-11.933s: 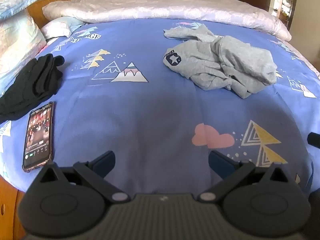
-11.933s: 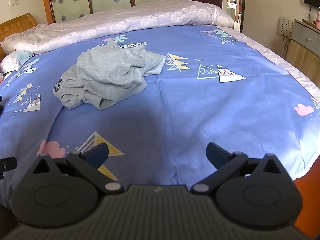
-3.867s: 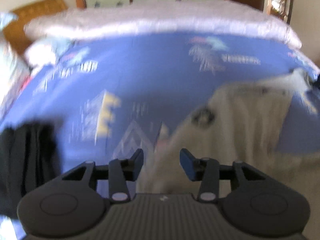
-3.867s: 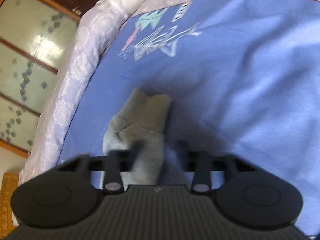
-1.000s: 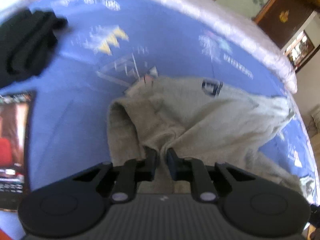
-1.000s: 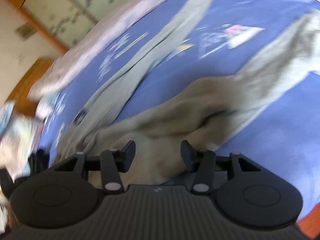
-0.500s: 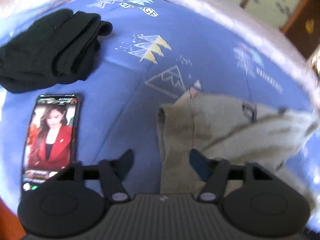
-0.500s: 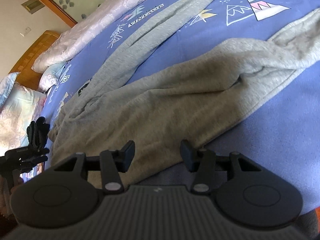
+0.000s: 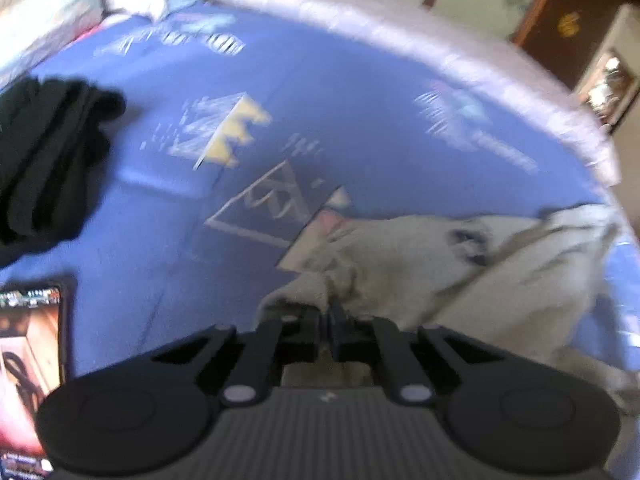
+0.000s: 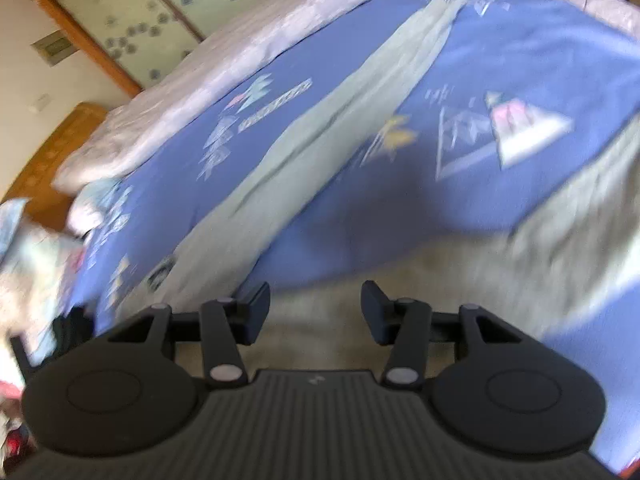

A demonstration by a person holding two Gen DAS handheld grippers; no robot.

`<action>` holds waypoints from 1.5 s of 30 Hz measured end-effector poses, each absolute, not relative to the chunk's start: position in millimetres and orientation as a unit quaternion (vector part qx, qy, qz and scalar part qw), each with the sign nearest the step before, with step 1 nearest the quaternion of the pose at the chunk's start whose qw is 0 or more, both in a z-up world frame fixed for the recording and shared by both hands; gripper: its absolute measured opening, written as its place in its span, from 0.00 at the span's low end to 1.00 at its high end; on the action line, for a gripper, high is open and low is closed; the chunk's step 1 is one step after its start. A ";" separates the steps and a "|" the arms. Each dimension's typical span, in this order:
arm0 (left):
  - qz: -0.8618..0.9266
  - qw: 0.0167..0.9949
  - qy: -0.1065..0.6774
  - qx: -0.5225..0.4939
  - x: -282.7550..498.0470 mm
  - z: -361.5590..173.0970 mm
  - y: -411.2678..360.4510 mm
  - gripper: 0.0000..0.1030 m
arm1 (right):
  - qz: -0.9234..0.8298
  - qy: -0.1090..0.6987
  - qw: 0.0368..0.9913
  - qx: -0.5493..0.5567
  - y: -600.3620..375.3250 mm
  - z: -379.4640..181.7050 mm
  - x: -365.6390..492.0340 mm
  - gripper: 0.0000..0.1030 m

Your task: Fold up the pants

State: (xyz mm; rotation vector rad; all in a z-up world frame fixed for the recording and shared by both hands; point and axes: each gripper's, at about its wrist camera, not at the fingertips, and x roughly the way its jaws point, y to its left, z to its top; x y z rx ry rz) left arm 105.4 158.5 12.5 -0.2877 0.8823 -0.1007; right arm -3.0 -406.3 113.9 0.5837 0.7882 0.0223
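Barely started: the grey pants [image 9: 460, 280] lie spread out, unfolded, on the bed [image 9: 360, 120], legs running toward 1 o'clock. Left claw [image 9: 326, 316] is pinched on the waistband; right claw [image 10: 315, 304] hovers open over fabric, gripping nothing.

Pants spread across the bed, phone and dark clothes off to the left

Left wrist view: pants [image 9: 460, 264] lie on the bedsheet [image 9: 320, 100], right of centre, their near edge right at the left gripper [image 9: 325, 320]. Folded dark clothes [image 9: 44, 152] sit far left, phone [image 9: 28, 352] in front of them, nearer the bed's edge (both well apart from the pants). Pillow [image 9: 44, 4] at top left. Right wrist view: one leg [image 10: 340, 120] runs up twd the far bed edge, the rest lies beneath the right gripper [image 10: 315, 308].
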 end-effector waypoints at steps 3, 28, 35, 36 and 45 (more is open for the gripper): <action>-0.102 0.912 0.363 -0.162 61.5 52.3 169.4 0.04 | -0.006 0.362 0.897 0.252 -420.3 131.3 38.5 0.51; -0.207 0.868 0.419 -0.168 -36.7 55.5 154.5 0.05 | -0.239 0.389 0.856 0.243 -493.8 72.2 299.2 0.05; -0.221 0.880 0.388 -0.160 -61.2 70.1 158.5 0.05 | -0.231 0.265 0.859 0.373 -569.0 136.5 176.2 0.05; -0.226 0.882 0.382 -0.158 -68.0 72.3 159.5 0.05 | -0.229 0.250 0.856 0.390 -580.6 144.9 149.7 0.05; -0.212 0.863 0.438 -0.134 -108.0 50.9 175.4 0.05 | -0.207 0.174 0.810 0.521 -647.2 117.3 -100.8 0.05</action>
